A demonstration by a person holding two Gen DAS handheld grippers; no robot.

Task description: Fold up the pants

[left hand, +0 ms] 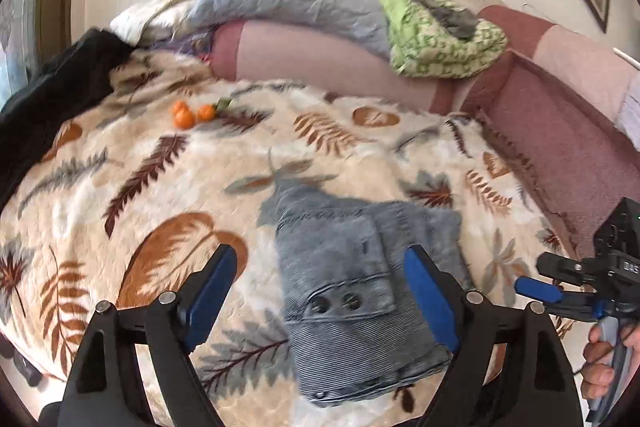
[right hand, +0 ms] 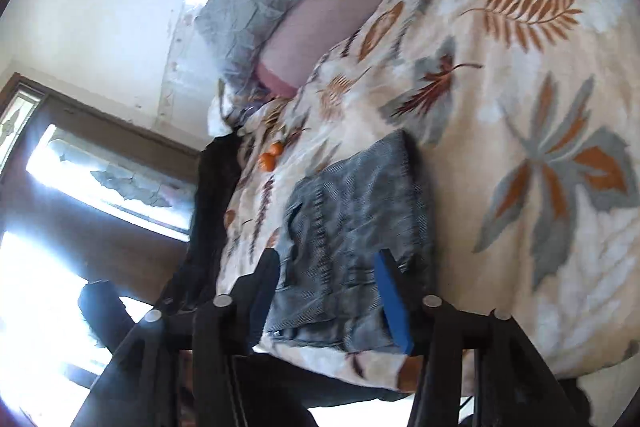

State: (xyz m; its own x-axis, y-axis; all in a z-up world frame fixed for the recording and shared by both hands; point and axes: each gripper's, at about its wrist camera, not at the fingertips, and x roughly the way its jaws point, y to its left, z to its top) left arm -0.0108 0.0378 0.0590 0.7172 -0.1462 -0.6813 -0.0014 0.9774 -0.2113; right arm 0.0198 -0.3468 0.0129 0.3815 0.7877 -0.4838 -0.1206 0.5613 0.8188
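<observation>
- Blue-padded fingers (left hand: 430,301) of the left gripper (left hand: 320,307) are filling the foreground of the left wrist view, spread wide with nothing between them; one pad is overlapping the right edge of the bundle in the picture, the other is standing off to its left over bare blanket.
- Folded grey-blue corduroy pants (left hand: 352,291) are lying as a compact rectangular bundle on the leaf-print fleece blanket (left hand: 160,163), directly ahead of and below the left gripper, with two dark buttons (left hand: 334,303) facing up on the top layer.
- Lengthwise, the bundle is running away from the left camera, from the near blanket edge toward the pillows, so its long axis is sitting roughly in line with the left fingers' reach.
- Off to the right, the right gripper (left hand: 538,289) is sitting just beside the bundle in a bare hand (left hand: 600,367); in its own view its jaws are parted and empty, and the pants (right hand: 352,223) are lying just ahead of its fingertips (right hand: 394,303), this view being rolled sideways.
- Both grippers are near the near end; the left one seems more squarely centred over the bundle, though blur is making contact impossible to judge.
- Judging by its compact shape, the folding looks nearly or fully done.
- Three tangerines (left hand: 188,114) are resting well apart, farther up the blanket.
</observation>
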